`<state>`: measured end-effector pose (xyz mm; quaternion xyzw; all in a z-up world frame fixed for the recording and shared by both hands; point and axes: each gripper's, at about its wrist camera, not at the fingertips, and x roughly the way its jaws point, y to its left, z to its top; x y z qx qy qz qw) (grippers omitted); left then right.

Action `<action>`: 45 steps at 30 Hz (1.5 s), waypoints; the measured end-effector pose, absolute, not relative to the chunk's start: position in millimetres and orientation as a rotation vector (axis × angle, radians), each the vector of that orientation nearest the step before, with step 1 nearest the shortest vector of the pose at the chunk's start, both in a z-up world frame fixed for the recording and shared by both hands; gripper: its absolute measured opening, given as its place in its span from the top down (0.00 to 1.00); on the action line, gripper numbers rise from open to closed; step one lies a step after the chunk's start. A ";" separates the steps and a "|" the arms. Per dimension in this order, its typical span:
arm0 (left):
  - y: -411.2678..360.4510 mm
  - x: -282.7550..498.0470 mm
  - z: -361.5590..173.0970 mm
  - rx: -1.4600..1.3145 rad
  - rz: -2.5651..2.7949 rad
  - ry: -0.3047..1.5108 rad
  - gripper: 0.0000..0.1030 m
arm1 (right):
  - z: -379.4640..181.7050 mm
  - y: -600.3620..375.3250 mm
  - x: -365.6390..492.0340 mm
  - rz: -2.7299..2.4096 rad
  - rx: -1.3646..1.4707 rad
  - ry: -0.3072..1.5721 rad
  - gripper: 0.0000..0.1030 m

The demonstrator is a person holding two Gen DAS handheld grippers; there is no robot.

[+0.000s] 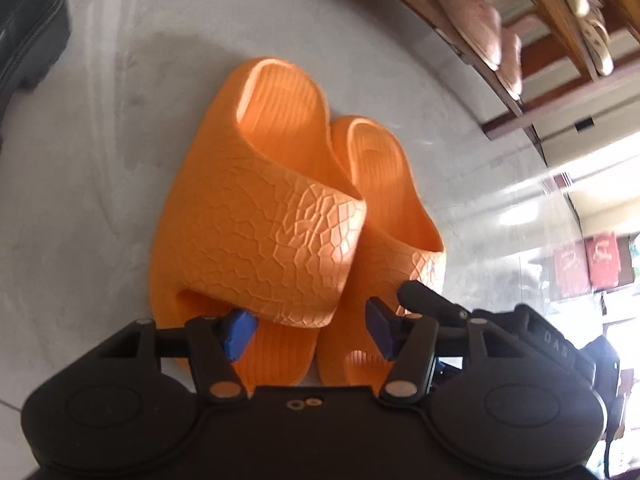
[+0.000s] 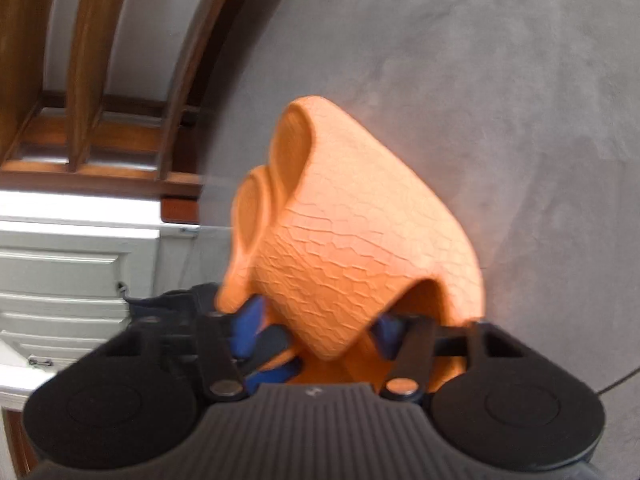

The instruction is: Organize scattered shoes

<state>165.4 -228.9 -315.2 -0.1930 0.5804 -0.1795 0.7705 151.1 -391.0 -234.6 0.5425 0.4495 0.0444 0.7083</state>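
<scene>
We see a pair of orange slides (image 1: pixel 256 216) lying on the grey floor (image 1: pixel 80 200), the two shoes pressed side by side, the larger-looking one (image 1: pixel 240 184) partly overlapping its mate (image 1: pixel 400 220) on the right of the left wrist view. Their toe ends point toward our cameras and the heels away. Our left gripper (image 1: pixel 308 332) has its blue pads (image 1: pixel 238 334) spread to either side of the near strap edge; they stand close to the strap, but we cannot tell whether they press on it. From the right wrist view the slides (image 2: pixel 352 240) appear tilted and blurred, the cracked-pattern strap filling the middle of the picture. Our right gripper (image 2: pixel 316 336) sits half spread with the strap edge between its jaws; the blue pad (image 2: pixel 384 330) on one side seems to touch the strap, though the blur leaves the grip unsure. The black tip of the right gripper (image 1: pixel 432 300) also shows beside the right-hand slide in the left wrist view. A wooden shoe rack (image 1: pixel 560 92) stands beyond the slides, with pink slippers (image 1: pixel 476 28) and pale patterned slippers (image 1: pixel 584 12) on its shelves. A black boot (image 1: pixel 28 36) stands on the floor at the far left
</scene>
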 end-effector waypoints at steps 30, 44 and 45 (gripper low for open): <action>-228.1 184.3 -304.3 -0.559 -0.494 0.997 0.96 | -227.8 -399.9 163.3 0.168 1.139 0.737 0.74; -230.4 159.3 -299.8 -0.314 -0.536 1.123 0.60 | -181.6 -387.4 185.4 0.133 0.811 1.178 0.31; -228.9 153.9 -294.1 -0.269 -0.537 1.099 0.59 | -170.1 -387.1 189.1 0.131 0.754 1.204 0.31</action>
